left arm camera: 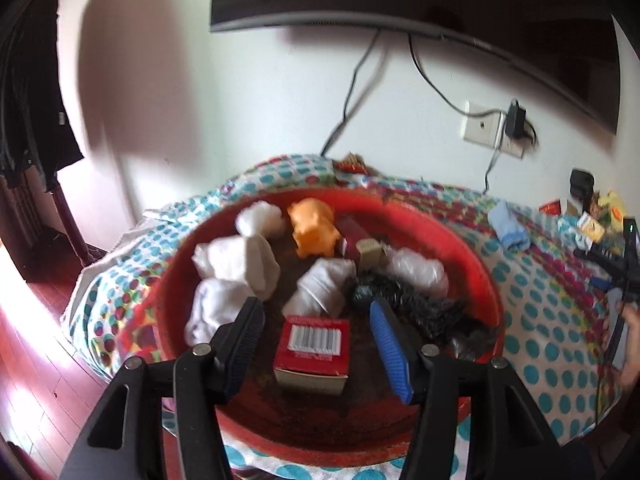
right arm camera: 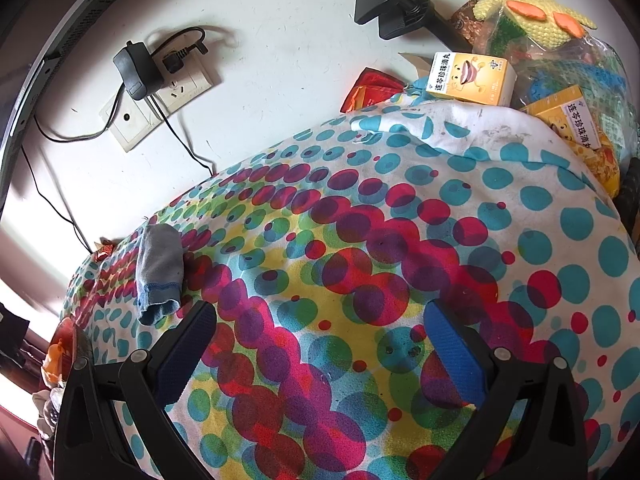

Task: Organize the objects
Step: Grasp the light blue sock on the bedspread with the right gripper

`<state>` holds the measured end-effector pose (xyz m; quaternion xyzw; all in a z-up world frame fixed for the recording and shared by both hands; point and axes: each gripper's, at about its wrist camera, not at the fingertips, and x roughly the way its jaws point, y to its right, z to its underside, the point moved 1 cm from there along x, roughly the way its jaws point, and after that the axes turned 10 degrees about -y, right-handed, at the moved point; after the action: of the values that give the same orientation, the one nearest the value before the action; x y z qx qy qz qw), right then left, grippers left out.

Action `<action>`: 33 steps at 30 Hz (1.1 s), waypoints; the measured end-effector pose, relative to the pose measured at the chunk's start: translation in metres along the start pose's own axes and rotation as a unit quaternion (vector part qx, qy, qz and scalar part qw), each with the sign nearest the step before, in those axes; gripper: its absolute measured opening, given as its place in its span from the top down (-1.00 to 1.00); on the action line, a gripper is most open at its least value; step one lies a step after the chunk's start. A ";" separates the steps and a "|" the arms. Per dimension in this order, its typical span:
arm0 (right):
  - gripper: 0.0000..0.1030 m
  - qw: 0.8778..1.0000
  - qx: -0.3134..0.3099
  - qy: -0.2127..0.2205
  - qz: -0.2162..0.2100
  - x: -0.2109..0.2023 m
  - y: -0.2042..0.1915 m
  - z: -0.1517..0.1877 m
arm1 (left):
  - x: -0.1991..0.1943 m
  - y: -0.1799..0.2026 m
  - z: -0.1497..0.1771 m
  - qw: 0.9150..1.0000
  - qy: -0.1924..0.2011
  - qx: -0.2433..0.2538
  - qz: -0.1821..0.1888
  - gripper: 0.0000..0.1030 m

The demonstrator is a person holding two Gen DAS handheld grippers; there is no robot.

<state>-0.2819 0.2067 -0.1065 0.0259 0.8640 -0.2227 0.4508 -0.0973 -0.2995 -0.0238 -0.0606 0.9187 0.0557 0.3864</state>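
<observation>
A red round tray [left arm camera: 486, 280] lies on a dotted cloth. It holds a small red box with a barcode [left arm camera: 314, 350], several white rolled socks [left arm camera: 236, 260], an orange toy [left arm camera: 314, 232], a dark red box [left arm camera: 356, 234], a clear bag [left arm camera: 418, 270] and a dark fuzzy item [left arm camera: 404, 302]. My left gripper [left arm camera: 316, 340] is open above the tray, its fingers on either side of the barcode box without touching it. My right gripper [right arm camera: 320, 344] is open and empty over the dotted cloth [right arm camera: 360, 240]. A grey-blue sock [right arm camera: 158, 270] lies left of it; it also shows in the left wrist view [left arm camera: 510, 228].
Yellow medicine boxes [right arm camera: 470, 78], a plastic bag of items [right arm camera: 560, 64] and a black clamp stand [right arm camera: 400, 8] crowd the cloth's far right. A wall socket with a charger [right arm camera: 140, 76] and cables is behind. The tray's edge [right arm camera: 66, 340] shows at the far left.
</observation>
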 end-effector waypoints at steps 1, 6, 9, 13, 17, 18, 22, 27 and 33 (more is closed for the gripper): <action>-1.00 1.000 0.000 0.000 0.000 0.000 0.000 0.000 | -0.008 -0.002 -0.001 1.000 0.007 -0.002 -0.002 -0.11; -1.00 1.000 -0.002 -0.001 0.003 0.001 0.000 0.000 | -0.038 0.001 0.009 0.999 0.017 0.005 -0.033 -0.11; -1.00 1.000 -0.009 -0.006 0.016 0.002 -0.002 0.000 | -0.047 -0.001 0.021 0.999 0.014 0.004 -0.036 -0.11; -1.00 0.996 -0.057 -0.031 0.064 0.010 -0.022 0.002 | -0.053 -0.010 0.035 0.999 0.011 -0.014 -0.043 -0.11; -1.00 0.991 -0.111 -0.023 0.064 0.011 -0.064 0.012 | -0.053 -0.026 0.042 0.998 0.013 -0.038 -0.046 -0.11; -1.00 0.991 -0.118 -0.021 0.065 0.013 -0.074 0.013 | -0.052 -0.031 0.043 0.998 0.016 -0.045 -0.045 -0.11; -1.00 0.982 -0.172 -0.027 0.072 0.031 -0.135 0.011 | -0.052 -0.041 0.045 0.997 0.028 -0.059 -0.036 -0.11; -1.00 0.974 -0.203 -0.042 0.091 0.065 -0.187 0.002 | -0.048 -0.044 0.047 0.997 0.026 -0.062 -0.027 -0.11; -0.66 0.975 -0.178 -0.062 0.115 0.098 -0.201 -0.006 | -0.049 -0.052 0.046 0.996 0.027 -0.083 -0.026 -0.11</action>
<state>-0.3941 0.0133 -0.1082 0.0307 0.8513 -0.0128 0.5236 -0.0227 -0.3405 -0.0235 -0.1177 0.9190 0.1201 0.3565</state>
